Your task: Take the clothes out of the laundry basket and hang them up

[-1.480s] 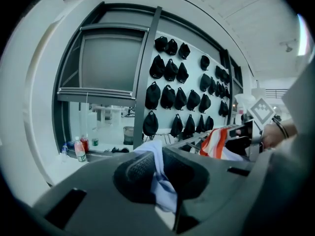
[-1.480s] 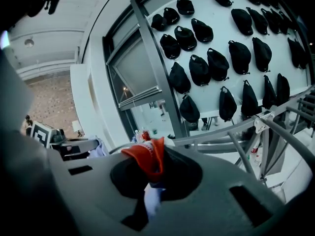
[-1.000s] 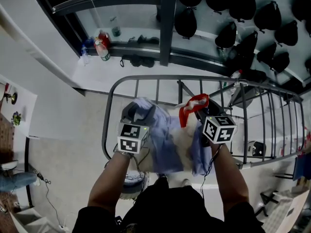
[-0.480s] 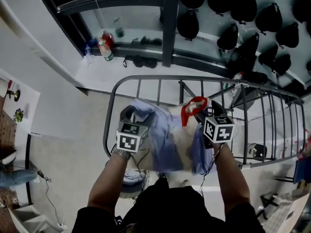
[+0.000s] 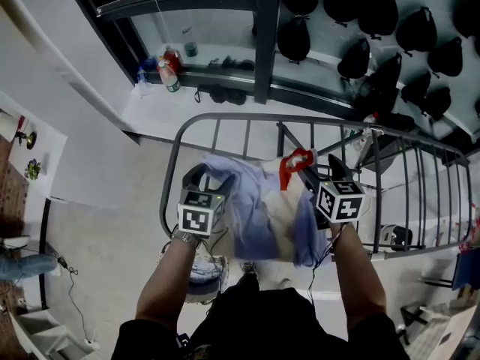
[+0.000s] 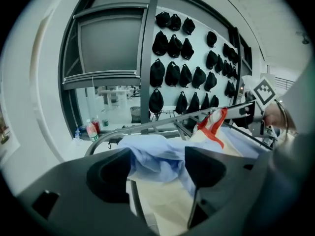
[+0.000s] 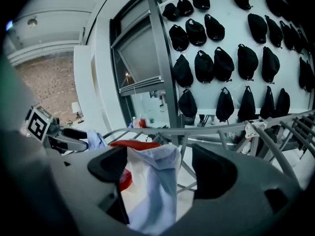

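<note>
In the head view, a pale blue and cream garment (image 5: 262, 216) with a red trim (image 5: 295, 165) is lying draped over the near end of a grey drying rack (image 5: 174, 152), well out of what looks like the laundry basket (image 5: 201, 270), which is sitting on the floor under the left forearm. The left tongs (image 5: 198, 177) and right tongs (image 5: 319, 168) are flanking the garment at its two upper corners, and their marker cubes are covering much of the jaws from above. Beyond the rack, a dark pillar (image 5: 264, 36) is rising in front of a ledge carrying bottles (image 5: 169, 70), and black bags (image 5: 352, 58) are hanging on the wall. In the left gripper view, the left tongs (image 6: 157, 166) are standing released, their jaws having just been opening. A fold of blue cloth is bunching between them without being pinched, and the rack's curved rail (image 6: 147, 127) is crossing just behind it. The red trim (image 6: 214, 127) and the right tongs' cube (image 6: 266, 90) are showing off to the right. In the right gripper view, the right tongs (image 7: 160, 168) are also standing released, having just been opening. The garment's edge (image 7: 157, 186) is hanging between the jaws, close by the left one and clear of the right one. The rack's bars (image 7: 221, 129) are running across right behind it, and the left tongs' cube (image 7: 37, 123) is showing at far left.
</note>
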`<state>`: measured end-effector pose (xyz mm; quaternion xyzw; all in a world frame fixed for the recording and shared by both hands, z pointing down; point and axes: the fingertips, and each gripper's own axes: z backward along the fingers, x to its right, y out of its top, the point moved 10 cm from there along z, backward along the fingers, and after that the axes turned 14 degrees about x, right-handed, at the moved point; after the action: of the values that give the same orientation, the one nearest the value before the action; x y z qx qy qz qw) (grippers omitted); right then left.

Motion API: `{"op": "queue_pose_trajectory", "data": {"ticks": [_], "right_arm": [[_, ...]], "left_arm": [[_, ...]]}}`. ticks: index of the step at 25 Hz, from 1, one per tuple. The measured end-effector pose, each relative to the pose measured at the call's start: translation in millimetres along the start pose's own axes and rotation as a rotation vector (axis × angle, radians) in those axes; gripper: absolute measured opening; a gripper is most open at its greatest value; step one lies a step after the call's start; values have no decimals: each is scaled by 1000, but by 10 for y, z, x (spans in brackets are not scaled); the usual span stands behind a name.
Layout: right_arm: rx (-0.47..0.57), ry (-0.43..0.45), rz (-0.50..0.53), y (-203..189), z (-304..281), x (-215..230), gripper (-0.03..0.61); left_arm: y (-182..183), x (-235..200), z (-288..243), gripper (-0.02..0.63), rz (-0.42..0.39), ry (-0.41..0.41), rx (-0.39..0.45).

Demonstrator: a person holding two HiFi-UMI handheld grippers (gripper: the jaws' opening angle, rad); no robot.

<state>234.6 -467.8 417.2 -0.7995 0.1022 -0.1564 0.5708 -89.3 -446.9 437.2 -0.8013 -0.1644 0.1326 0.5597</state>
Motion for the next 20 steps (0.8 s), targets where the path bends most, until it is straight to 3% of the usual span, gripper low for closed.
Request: {"op": "queue_pose_trajectory", "data": {"ticks": [20], "right_arm": [[50, 115, 12, 66, 556, -64, 417]], "left_arm": [[84, 571, 640, 318, 5, 86, 64]]}}
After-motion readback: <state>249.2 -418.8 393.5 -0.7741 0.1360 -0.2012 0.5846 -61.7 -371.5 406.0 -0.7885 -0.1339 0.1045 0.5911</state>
